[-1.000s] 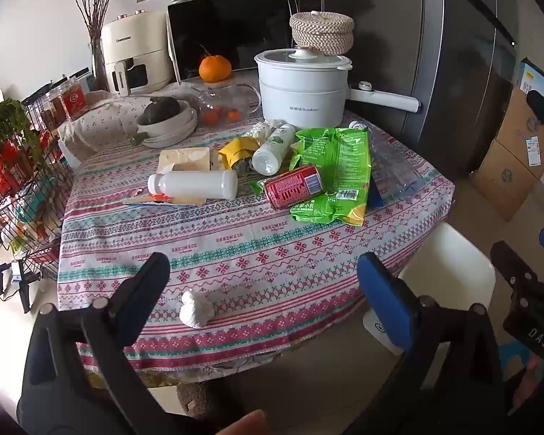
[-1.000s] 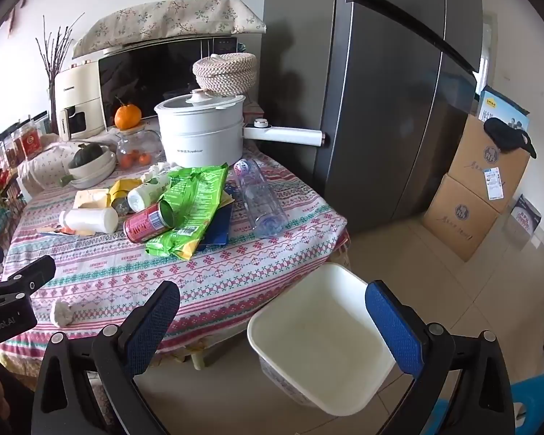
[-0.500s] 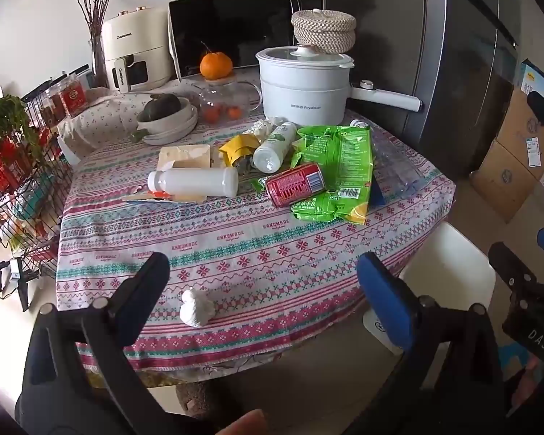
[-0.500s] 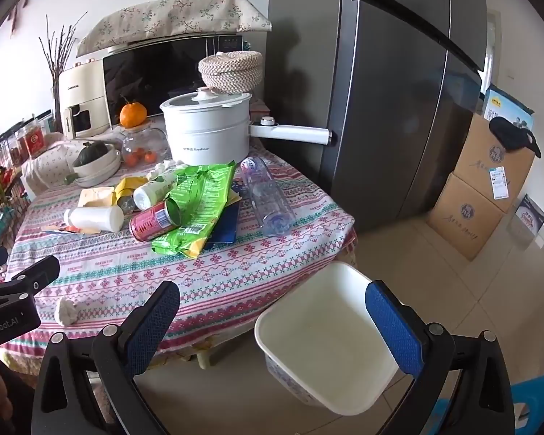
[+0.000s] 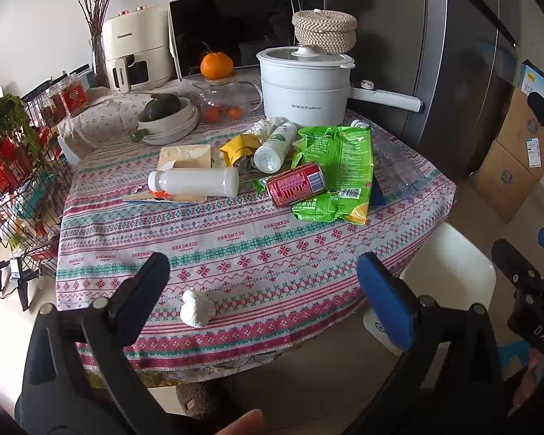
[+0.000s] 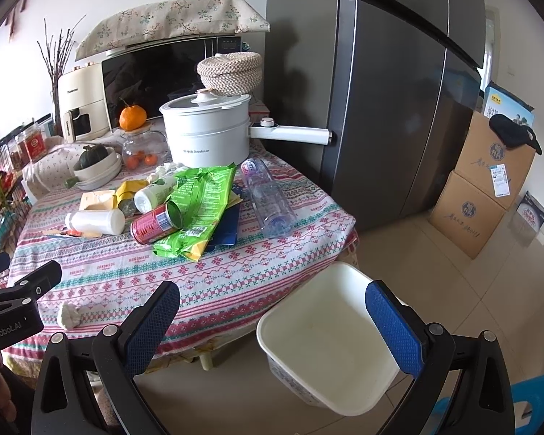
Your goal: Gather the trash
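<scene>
- The left gripper (image 5: 263, 290) hangs with its jaws spread, holding nothing, above the near tabletop (image 5: 235, 250).
- The right gripper (image 6: 272, 311) is likewise spread and unladen.
- A crumpled tissue (image 5: 197, 307) lies between the left jaws.
- Red can (image 5: 295, 183), green wrapper (image 5: 341, 156) at 12 o'clock.
- White bin (image 6: 326, 340) stands on the floor at 3 o'clock of the tabletop.

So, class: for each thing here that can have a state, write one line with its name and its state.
Left hand-held gripper: open, empty.
Right hand-held gripper: open, empty.
White bin: upright on the floor, empty.
Red can: lying on its side.
White bottle: lying down, capped.
Clear bottle: lying down.
Green bag: flat, crumpled.
Pot: lid on.
</scene>
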Motion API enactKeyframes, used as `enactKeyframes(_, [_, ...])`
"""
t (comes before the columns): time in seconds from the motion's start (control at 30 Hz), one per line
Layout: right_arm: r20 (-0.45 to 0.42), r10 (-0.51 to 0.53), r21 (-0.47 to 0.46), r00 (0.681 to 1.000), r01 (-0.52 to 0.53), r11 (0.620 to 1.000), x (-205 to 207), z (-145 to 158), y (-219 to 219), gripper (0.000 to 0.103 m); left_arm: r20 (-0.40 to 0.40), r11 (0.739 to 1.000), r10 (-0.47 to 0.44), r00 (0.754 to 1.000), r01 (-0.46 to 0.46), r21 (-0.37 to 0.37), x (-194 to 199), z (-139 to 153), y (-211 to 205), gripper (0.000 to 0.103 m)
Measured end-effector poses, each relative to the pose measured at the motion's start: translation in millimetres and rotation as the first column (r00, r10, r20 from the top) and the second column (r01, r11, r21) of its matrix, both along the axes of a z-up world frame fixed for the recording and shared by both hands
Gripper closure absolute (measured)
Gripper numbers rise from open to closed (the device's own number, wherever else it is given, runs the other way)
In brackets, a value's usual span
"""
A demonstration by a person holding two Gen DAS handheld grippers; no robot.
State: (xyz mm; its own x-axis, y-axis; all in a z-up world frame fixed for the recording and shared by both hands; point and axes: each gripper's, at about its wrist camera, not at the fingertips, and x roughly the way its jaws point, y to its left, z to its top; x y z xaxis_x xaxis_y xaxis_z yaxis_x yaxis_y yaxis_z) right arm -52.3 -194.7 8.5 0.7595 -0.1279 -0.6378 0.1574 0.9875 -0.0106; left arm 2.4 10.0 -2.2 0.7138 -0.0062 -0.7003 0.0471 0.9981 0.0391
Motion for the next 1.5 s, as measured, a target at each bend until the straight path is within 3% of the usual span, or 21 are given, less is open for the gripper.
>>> enactKeyframes(0.83, [-0.01,0.001,0.014,1.0,-0.001,1.0,3,0,-2,0.0,-0.015,1.0,0.009,1.0,-0.009,-0.013,7,-3,3,0.0])
enactKeyframes(1.1, [-0.062,0.029,0.043,0.998,-0.026,0.999,27,12,-11,0.0,-0.048,0.996,-0.09,0.995,0.091,0.01,40,-1,-3,0.0])
enactKeyframes(1.23, [-0.113,0.046,0.059,0.993,-0.039,0.998,56,17,-22,0.0,-0.108,0.968,-0.247,0.963,0.249,0.002,77,-8,-14,0.0])
enactKeyframes(1.37, [-0.177,0.108,0.167,0.978,-0.078,0.983,89,9,-34,0.0,-0.195,0.929,-0.31,0.931,0.34,0.145,117,-28,-32,0.0])
enactKeyframes(1.5, [-0.207,0.204,0.325,0.957,-0.13,0.937,112,-16,-44,0.0,-0.278,0.862,-0.38,0.882,0.446,0.24,153,-56,-46,0.006])
